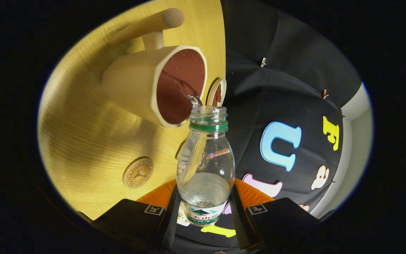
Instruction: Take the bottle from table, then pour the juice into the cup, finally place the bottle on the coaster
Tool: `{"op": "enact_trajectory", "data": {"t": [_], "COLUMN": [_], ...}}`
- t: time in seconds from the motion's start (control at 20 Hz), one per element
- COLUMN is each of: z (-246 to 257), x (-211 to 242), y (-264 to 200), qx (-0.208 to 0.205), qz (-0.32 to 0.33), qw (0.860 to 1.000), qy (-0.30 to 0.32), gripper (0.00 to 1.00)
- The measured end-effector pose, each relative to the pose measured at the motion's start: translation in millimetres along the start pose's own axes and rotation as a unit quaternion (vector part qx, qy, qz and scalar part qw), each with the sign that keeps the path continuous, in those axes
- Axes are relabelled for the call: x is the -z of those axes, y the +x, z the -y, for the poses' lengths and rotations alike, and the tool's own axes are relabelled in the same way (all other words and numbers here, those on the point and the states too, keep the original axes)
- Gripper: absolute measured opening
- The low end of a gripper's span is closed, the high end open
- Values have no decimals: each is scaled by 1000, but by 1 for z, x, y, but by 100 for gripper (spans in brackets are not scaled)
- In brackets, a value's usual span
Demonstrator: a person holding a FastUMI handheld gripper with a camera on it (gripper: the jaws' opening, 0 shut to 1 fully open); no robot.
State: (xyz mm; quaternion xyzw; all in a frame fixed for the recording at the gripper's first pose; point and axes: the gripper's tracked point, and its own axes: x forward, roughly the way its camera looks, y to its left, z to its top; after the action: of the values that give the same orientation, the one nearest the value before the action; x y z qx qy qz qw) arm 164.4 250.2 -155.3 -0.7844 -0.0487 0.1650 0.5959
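My gripper [204,208] is shut on a clear plastic bottle [205,165] with a green neck ring and no cap, one finger pressing on each side of its lower body. The whole scene looks rotated, with the bottle tipped sideways. Its open mouth sits at the rim of a cream cup [153,84] that has a brown inside and a wooden handle. A thin clear stream [194,100] runs from the mouth into the cup. The bottle still holds some liquid. A round wooden coaster [138,172] with a stamped mark lies on the table near the fingers, beside the bottle.
The cup and coaster stand on a light wooden table [79,120], whose edge runs just behind the bottle. A small round white-rimmed item [217,92] with a brown inside sits near that edge, just beyond the cup. The black booth wall lies past the edge.
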Motion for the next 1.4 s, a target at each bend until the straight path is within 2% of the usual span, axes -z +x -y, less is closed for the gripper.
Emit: {"op": "enact_trajectory", "data": {"t": [0.65, 1.4], "z": [5, 22], "x": [-5, 0], "y": [5, 9], "qx": [10, 38], "qz": [31, 45], "qw": [998, 993], "qy": [-58, -103], "gripper": [70, 70]}}
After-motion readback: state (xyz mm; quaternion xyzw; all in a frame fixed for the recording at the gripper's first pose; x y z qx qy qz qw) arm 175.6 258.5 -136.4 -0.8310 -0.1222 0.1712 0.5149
